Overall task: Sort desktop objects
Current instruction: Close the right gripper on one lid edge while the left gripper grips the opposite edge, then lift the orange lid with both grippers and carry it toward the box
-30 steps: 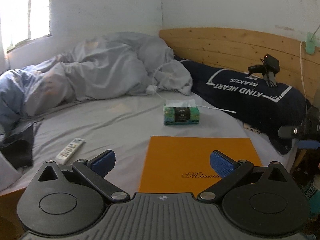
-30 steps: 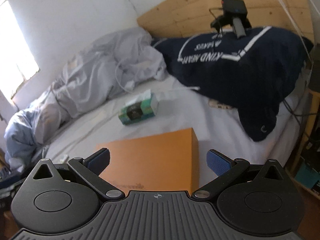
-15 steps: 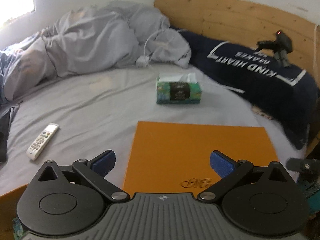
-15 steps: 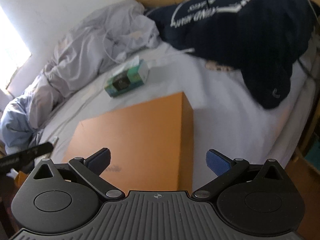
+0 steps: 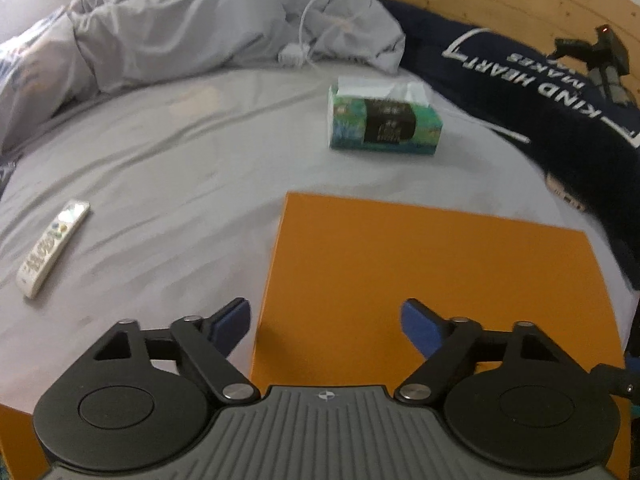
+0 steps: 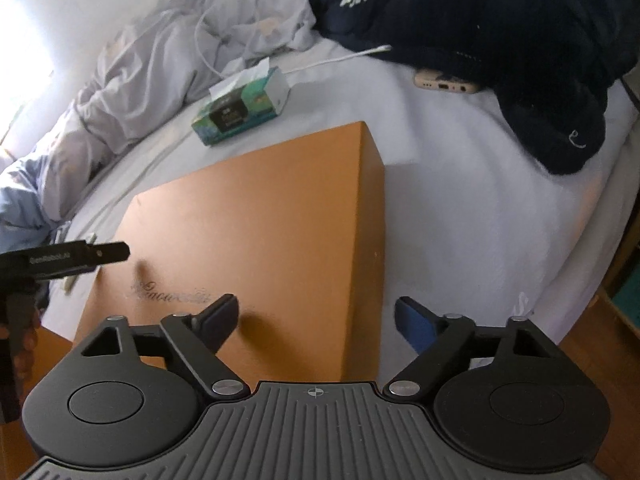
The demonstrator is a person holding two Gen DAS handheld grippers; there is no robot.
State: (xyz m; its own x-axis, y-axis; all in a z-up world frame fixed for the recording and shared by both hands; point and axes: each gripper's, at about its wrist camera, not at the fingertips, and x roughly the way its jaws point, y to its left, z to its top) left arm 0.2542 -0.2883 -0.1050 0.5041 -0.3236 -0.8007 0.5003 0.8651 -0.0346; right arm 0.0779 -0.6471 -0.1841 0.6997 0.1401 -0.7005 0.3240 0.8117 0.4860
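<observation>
Remote (image 5: 52, 247) flat on bed sheet (image 5: 180, 168), long axis running up-right.

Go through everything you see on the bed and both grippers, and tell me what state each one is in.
Left gripper: open, empty, over the box's near left edge.
Right gripper: open, empty, over the box's right edge.
Flat orange cardboard box: lid closed, lying on the bed.
Green tissue box: opened, white tissue sticking out.
White remote control: lying flat, buttons up.
Pale phone: partly under the dark navy pillow.
</observation>
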